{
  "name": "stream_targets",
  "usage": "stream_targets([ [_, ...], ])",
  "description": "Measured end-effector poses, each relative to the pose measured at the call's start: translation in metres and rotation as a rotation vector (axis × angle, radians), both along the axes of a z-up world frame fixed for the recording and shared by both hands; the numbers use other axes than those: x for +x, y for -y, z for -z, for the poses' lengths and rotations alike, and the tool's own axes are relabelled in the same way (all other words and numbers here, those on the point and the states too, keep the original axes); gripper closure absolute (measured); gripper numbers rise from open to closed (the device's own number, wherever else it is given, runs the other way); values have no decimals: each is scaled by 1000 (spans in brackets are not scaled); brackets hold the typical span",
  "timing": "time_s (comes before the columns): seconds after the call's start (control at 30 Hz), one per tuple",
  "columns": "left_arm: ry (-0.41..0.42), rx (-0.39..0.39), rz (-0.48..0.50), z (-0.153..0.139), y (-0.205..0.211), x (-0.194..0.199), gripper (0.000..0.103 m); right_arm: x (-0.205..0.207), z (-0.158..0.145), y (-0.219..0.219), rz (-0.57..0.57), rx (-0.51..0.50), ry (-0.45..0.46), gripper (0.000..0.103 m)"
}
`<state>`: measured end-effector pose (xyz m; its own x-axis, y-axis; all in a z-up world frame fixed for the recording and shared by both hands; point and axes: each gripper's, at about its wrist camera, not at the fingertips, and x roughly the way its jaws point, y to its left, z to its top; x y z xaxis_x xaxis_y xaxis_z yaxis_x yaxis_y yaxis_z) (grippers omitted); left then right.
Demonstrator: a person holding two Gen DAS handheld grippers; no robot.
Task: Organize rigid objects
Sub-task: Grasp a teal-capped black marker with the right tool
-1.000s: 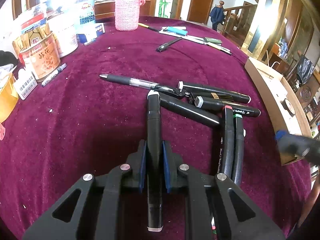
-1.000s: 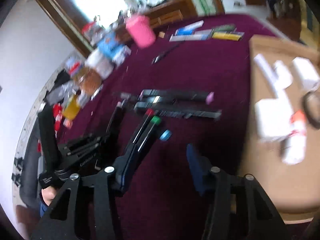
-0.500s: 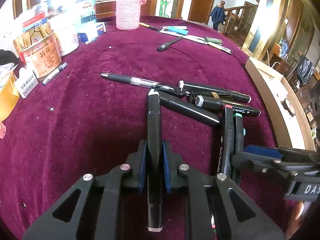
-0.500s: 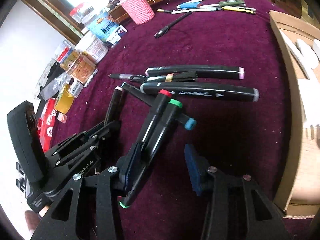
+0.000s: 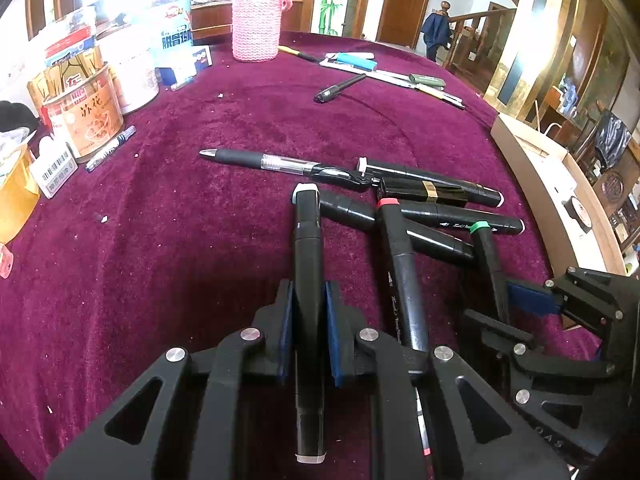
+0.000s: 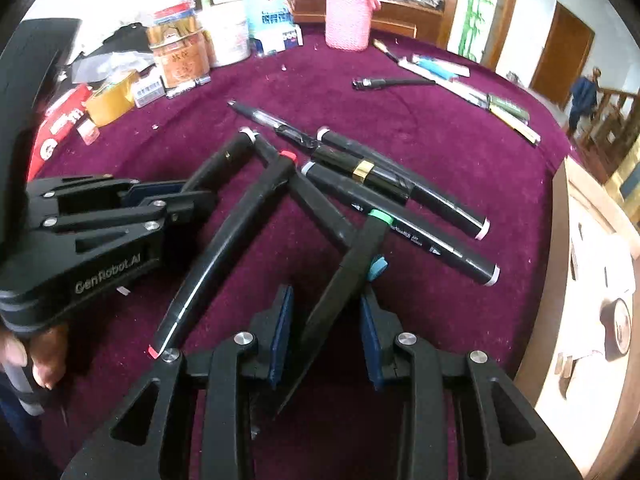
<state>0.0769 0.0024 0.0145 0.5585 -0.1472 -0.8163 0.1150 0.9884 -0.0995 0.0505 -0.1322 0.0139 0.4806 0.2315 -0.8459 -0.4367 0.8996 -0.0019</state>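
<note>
My left gripper [image 5: 307, 300] is shut on a black marker with a white end cap [image 5: 306, 240], held along its fingers just above the maroon cloth; it shows at the left of the right wrist view [image 6: 168, 196]. My right gripper [image 6: 325, 308] is open, its blue pads on either side of a green-capped black marker [image 6: 352, 264], not closed on it; it shows at the right of the left wrist view [image 5: 516, 308]. A red-capped marker [image 5: 400, 264] lies between the two. Several black markers [image 6: 400, 200] and a clear pen [image 5: 276, 162] lie in a loose pile ahead.
A pink knitted cup [image 5: 255, 26] stands at the table's far side. Tins and boxes [image 5: 80, 104] crowd the left. More pens [image 5: 384, 74] lie at the far right. A wooden tray [image 6: 592, 280] with white items runs along the right edge.
My right gripper has swung in from the right and now straddles the green-capped marker. The red-capped and green-capped markers have shifted apart. My left gripper has kept its hold.
</note>
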Motion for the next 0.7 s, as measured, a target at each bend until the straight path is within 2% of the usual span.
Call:
stream_targets([
  [0.3,3,-1,-1,0,1,-1,90,-1,1,9,24,79,9,74],
  [0.4,3,-1,-1,0,1,-1,90,-1,1,9,27,93,2,67],
  [0.5,4,-1,-1,0,1,-1,90,-1,-1,11,39,108,-29,67],
  [0.53,4,0,0,0,1,-2,90,-1,-1,15,49,131,-47,69],
  [0.57,5,1,0,0,1,-2,90,-1,-2,17,53,142,-57,80],
  [0.63,7,3,-2,-1,1,-2,91,-2,-3,23,52,183,-75,89],
  [0.7,8,4,-2,-2,1,-1,91,-4,-2,24,31,199,-84,90],
])
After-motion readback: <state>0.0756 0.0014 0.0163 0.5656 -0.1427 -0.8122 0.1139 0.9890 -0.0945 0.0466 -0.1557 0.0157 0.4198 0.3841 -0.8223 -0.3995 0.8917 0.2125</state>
